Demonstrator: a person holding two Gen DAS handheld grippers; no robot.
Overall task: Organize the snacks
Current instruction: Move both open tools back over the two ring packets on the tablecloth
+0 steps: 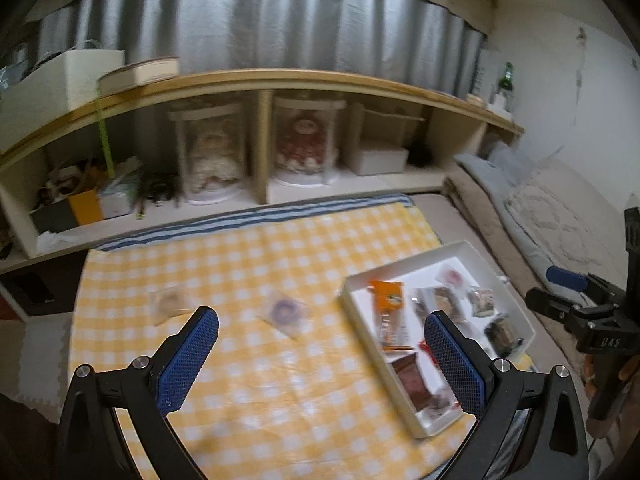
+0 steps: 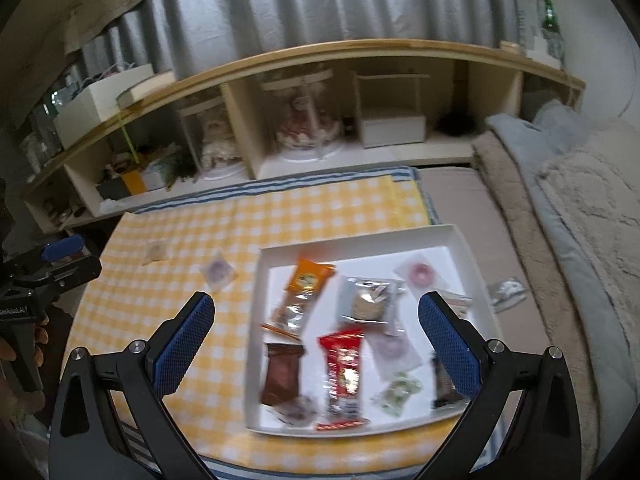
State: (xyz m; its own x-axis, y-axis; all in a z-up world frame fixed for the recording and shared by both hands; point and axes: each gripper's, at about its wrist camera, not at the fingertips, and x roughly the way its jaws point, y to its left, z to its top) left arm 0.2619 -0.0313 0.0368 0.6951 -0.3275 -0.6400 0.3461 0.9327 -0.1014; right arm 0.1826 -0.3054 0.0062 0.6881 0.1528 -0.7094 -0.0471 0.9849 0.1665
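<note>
A white tray [image 2: 360, 236] lies on a yellow checked cloth [image 2: 192, 240] and holds several wrapped snacks, among them an orange packet [image 2: 306, 278], a red bar [image 2: 344, 368] and a brown packet [image 2: 282, 374]. Two clear packets lie on the cloth left of the tray: a purple ring [image 2: 217, 271] and a beige one [image 2: 156, 252]. One silver packet [image 2: 507, 292] lies off the cloth at the tray's right. My right gripper [image 2: 316, 340] is open above the tray's near half. My left gripper [image 1: 320, 356] is open above the cloth, near the purple ring [image 1: 285, 312]; the tray [image 1: 404, 268] is to its right.
A low open shelf [image 2: 320, 56] with doll cases, boxes and clutter runs along the back under a grey curtain. Folded blankets [image 2: 568, 184] lie at the right. The right gripper shows at the right edge of the left wrist view [image 1: 568, 292].
</note>
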